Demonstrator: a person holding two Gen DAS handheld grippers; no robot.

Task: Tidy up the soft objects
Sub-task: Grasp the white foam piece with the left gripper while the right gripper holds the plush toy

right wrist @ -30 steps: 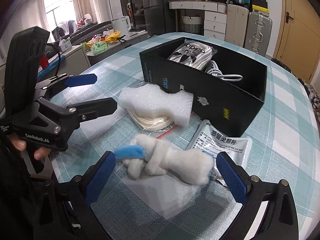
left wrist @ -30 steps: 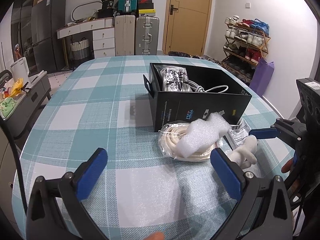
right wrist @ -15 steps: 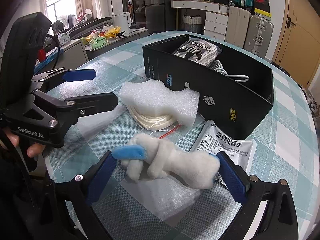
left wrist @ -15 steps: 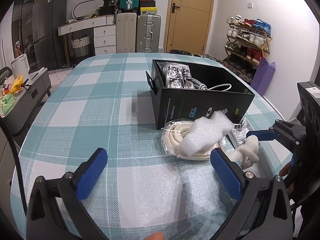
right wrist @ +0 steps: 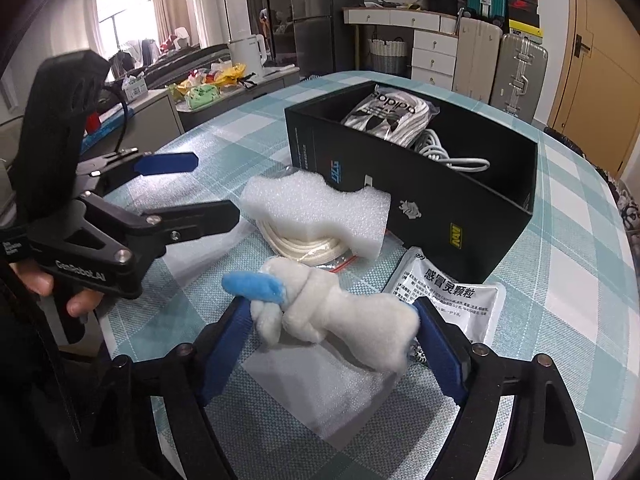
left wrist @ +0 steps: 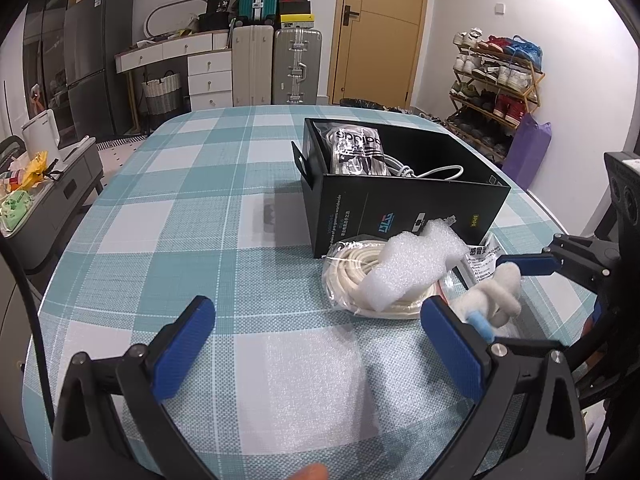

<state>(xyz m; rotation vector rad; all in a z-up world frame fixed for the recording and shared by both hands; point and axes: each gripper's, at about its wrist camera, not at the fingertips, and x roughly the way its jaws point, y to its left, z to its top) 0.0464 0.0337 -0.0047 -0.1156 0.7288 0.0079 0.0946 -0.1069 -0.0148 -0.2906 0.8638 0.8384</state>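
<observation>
A white plush toy [right wrist: 336,320] with a blue tip is gripped between the blue pads of my right gripper [right wrist: 334,346], lifted just above the table; it also shows in the left wrist view [left wrist: 494,294]. A white foam block [right wrist: 316,212] lies on a bagged coil of white cord [left wrist: 360,280] in front of the black box [right wrist: 440,200]. The box holds an adidas bag [left wrist: 358,152] and a white cable. My left gripper [left wrist: 320,354] is open and empty, low over the table, left of the toy.
A silver medicine sachet [right wrist: 448,300] lies flat by the box's near corner. A sheet of thin foam wrap [left wrist: 316,384] lies on the checked tablecloth under the left gripper. The table edge curves away to the right [right wrist: 624,240].
My right gripper has closed in from wide open onto the plush toy and raised it slightly. The left gripper has drifted back a little and stays open.
</observation>
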